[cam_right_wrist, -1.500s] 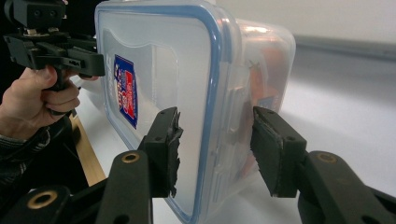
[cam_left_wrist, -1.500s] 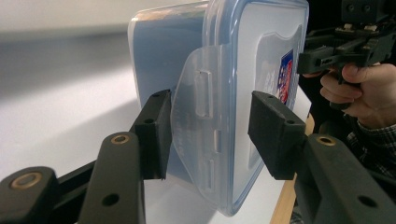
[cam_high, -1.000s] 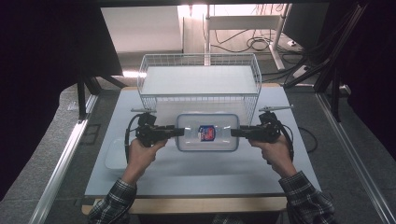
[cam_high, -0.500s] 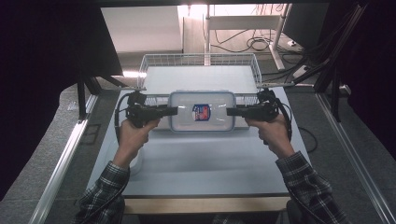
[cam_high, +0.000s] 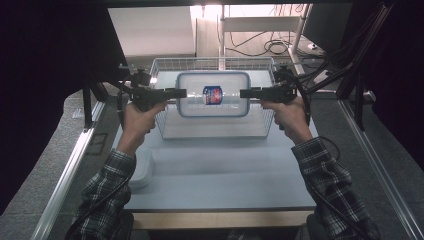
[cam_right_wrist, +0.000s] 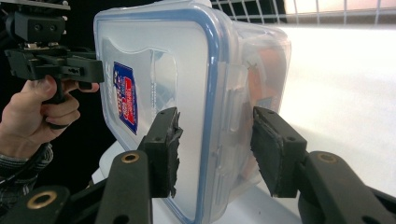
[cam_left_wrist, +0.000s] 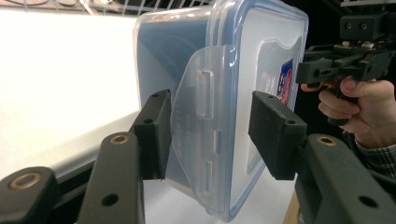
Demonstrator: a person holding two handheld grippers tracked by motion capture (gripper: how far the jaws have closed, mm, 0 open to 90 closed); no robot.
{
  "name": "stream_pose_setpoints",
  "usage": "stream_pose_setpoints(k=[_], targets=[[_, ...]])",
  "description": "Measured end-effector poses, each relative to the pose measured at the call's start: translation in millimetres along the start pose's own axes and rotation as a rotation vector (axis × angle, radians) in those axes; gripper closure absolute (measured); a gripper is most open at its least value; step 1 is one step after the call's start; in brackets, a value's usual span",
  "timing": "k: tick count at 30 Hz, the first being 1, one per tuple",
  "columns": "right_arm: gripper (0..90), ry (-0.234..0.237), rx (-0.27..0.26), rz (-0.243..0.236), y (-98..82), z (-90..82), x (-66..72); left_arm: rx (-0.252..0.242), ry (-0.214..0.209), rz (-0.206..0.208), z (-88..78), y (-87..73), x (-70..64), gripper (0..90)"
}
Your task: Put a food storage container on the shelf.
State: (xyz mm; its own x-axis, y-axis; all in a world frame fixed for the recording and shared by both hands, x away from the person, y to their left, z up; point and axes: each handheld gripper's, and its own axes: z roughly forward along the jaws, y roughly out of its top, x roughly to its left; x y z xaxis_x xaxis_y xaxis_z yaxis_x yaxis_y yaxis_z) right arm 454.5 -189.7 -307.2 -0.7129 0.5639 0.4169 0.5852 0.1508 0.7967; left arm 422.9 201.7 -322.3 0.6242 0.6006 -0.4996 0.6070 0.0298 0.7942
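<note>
**Lidded container held aloft between both claws, over the wire basket**

Your left claw [cam_high: 181, 93] is clamped on the left short end of the clear plastic container [cam_high: 214, 95]; in the left gripper view its pads [cam_left_wrist: 156, 133] sit either side of the end latch, one on the base wall, one on the blue-rimmed lid. Your right claw [cam_high: 245, 93] is clamped on the opposite short end, its pads [cam_right_wrist: 166, 149] gripping lid and base either side of that latch.

Item: container, rectangular, translucent, blue seal around the lid, a red-and-blue label [cam_high: 212, 95] at the lid's centre. It hangs level between the two claws, lid facing up, clear of the table [cam_high: 220, 170].

Landmark: white wire basket [cam_high: 165, 125]. The container is above the basket's open top, roughly centred between its left and right walls. Your left hand [cam_high: 135, 120] is just outside the basket's left wall, your right hand [cam_high: 290, 117] just outside its right wall. A white lidless tub [cam_high: 142, 167] rests on the table nearer you than the basket, towards its left corner, beside your left sleeve [cam_high: 107, 195].
</note>
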Motion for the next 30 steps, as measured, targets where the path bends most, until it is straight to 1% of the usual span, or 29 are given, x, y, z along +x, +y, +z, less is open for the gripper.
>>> stream_pose_setpoints(k=[5,9,10,11,13,19,23,25,28,30], targets=[[52.9,-0.003,-0.005,0.013,17.5,4.4,-7.6,0.006,-0.002,-0.010,4.5,16.6,8.0,50.6],[52.7,-0.013,-0.011,0.026,29.3,9.4,-14.1,0.000,-0.004,-0.028,10.2,26.2,16.9,50.5],[52.6,-0.017,-0.010,0.033,31.8,10.4,-15.8,0.004,-0.006,-0.027,11.5,28.4,19.6,50.5],[52.6,-0.019,-0.011,0.036,34.1,11.4,-17.8,0.002,-0.008,-0.036,13.5,30.5,21.6,50.5],[52.5,-0.023,-0.011,0.043,38.2,13.7,-21.2,0.006,-0.009,-0.038,16.5,34.5,26.5,50.4],[51.8,-0.036,-0.013,0.066,49.4,21.4,-31.3,0.011,-0.009,-0.064,25.1,43.2,38.6,50.1],[51.5,-0.039,-0.020,0.082,54.0,26.8,-37.2,-0.002,-0.013,-0.081,28.1,46.2,45.5,50.0],[51.3,-0.040,-0.023,0.085,54.9,28.0,-38.6,-0.007,-0.013,-0.073,28.9,46.5,46.6,49.8],[51.0,-0.037,-0.029,0.084,54.4,28.7,-40.1,0.000,-0.004,-0.041,30.0,46.1,45.8,48.4],[50.6,-0.041,-0.025,0.077,54.1,28.8,-39.0,0.002,0.006,-0.002,32.0,45.2,42.1,42.7]])
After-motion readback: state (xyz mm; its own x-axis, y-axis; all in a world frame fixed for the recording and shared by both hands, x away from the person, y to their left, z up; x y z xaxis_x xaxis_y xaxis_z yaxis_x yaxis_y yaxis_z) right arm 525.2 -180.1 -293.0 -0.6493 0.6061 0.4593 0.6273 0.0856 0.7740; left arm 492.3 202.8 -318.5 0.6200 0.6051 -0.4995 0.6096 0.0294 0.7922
